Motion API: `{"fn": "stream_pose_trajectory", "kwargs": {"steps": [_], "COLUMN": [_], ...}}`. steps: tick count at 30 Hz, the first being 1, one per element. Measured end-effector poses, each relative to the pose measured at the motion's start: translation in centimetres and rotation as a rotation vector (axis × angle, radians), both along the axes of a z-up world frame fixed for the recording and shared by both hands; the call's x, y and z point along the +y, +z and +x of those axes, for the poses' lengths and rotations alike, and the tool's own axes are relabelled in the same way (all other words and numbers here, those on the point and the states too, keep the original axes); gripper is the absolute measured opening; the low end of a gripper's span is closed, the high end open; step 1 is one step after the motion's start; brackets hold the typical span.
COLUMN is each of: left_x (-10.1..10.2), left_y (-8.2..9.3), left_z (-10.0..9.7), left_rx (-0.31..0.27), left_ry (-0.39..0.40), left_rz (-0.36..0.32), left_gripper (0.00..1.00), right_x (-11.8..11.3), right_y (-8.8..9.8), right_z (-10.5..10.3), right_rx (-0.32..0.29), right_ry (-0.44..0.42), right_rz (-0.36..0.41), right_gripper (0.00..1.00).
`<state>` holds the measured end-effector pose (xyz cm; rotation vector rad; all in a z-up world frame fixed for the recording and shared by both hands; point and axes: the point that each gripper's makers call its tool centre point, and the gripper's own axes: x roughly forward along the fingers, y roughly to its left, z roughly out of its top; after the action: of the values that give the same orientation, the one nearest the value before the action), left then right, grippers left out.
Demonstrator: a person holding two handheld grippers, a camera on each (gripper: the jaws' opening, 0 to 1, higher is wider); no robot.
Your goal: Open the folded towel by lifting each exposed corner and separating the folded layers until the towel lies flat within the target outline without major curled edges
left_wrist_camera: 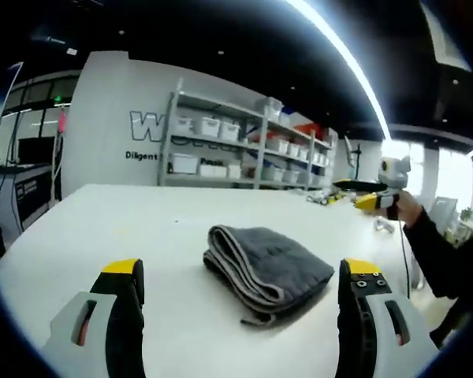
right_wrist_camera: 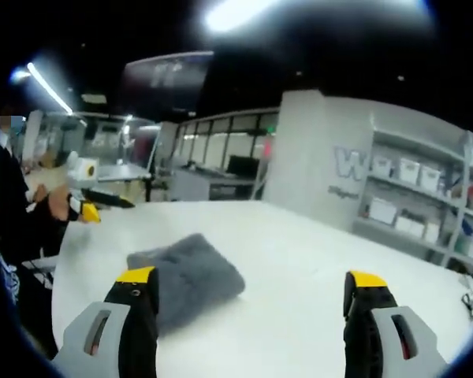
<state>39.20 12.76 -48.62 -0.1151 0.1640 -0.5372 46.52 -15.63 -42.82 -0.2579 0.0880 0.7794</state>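
**Hovering over a folded towel, both claws released**

Left gripper view: left gripper (left_wrist_camera: 240, 291) rises from the bottom edge, jaws spread wide, yellow tips level, nothing between them. Grey towel (left_wrist_camera: 266, 269) sits folded at frame centre on the white table (left_wrist_camera: 126, 224), framed by the two jaws but apart from both. Stacked layer edges face lower left; top surface looks quilted. At right of frame, the right gripper (left_wrist_camera: 355, 189) is held above the far table edge by a hand (left_wrist_camera: 406, 209) with a dark sleeve running down to the lower right. Its jaws point toward frame left; their spacing is too small to read from here. Shelves with white bins (left_wrist_camera: 244, 150) line the wall behind.

Right gripper view: right gripper (right_wrist_camera: 252, 295) comes up from the bottom, jaws wide apart, empty. Towel lies at lower left of centre, its near edge partly hidden behind the left-hand jaw; contact cannot be judged. At left of frame, the left gripper is held out over the table corner by a person in dark clothing.
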Motion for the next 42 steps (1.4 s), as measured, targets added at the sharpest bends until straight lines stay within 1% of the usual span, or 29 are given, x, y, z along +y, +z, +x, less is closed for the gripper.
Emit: {"fn": "stream_pose_trajectory", "kwargs": {"steps": [3,5,8,12,14,17,20,21,22,26,30,31,33,35,37,42], "left_x": [0.1,0.0,0.3,0.2,0.2,0.3,0.3,0.3,-0.2,-1.4,-2.2,-2.4,-2.9,-3.0,-2.6,-3.0], "left_y": [0.3,0.7,0.9,0.8,0.7,0.6,0.8,0.8,0.8,0.6,0.3,0.3,0.3,0.0,-0.5,-0.9], "left_z": [-0.4,-0.8,-0.9,-1.1,-1.2,-1.2,-1.4,-1.5,-1.9,-2.6,-3.1,-3.2,-3.4,-3.2,-2.8,-2.7], "left_rx": [-0.003,-0.02,-0.024,-0.003,0.008,0.025,0.02,0.013,0.012,0.021,0.03,0.034,0.043,0.057,0.066,0.084], "left_ry": [0.005,0.023,0.044,0.044,0.045,0.061,0.089,0.101,0.103,0.085,0.076,0.074,0.074,0.092,0.126,0.103], "left_rz": [-0.006,-0.012,-0.045,-0.127,-0.154,-0.212,-0.257,-0.26,-0.261,-0.27,-0.272,-0.278,-0.317,-0.344,-0.352,-0.357], "left_gripper": [1.0,1.0,1.0,1.0,1.0,1.0,1.0,1.0,1.0,1.0,1.0,1.0,1.0,1.0,1.0,1.0], "right_x": [-0.2,-0.2,0.0,-0.1,-0.2,-0.4,-0.3,-0.3,-0.3,-0.1,0.0,0.0,0.0,0.2,0.4,1.3], "right_y": [0.6,0.9,1.0,1.7,2.0,2.8,3.6,3.9,4.2,5.0,5.3,5.3,5.4,5.4,5.5,5.6], "right_z": [0.3,0.3,0.2,0.2,0.2,0.5,0.6,0.8,0.9,1.0,0.8,0.8,1.0,1.3,1.7,2.1], "right_rx": [-0.013,-0.021,-0.028,-0.042,-0.045,-0.055,-0.06,-0.064,-0.067,-0.076,-0.086,-0.088,-0.086,-0.077,-0.07,-0.069], "right_ry": [-0.004,-0.001,0.009,0.013,0.015,0.025,0.046,0.046,0.047,0.051,0.061,0.068,0.085,0.1,0.115,0.166], "right_rz": [-0.027,-0.045,-0.093,-0.12,-0.13,-0.161,-0.193,-0.203,-0.214,-0.242,-0.274,-0.289,-0.323,-0.347,-0.379,-0.464], "right_gripper": [0.99,0.98,0.99,0.99,0.99,0.99,0.99,0.99,0.99,0.99,0.99,0.99,0.99,0.99,0.99,0.99]}}
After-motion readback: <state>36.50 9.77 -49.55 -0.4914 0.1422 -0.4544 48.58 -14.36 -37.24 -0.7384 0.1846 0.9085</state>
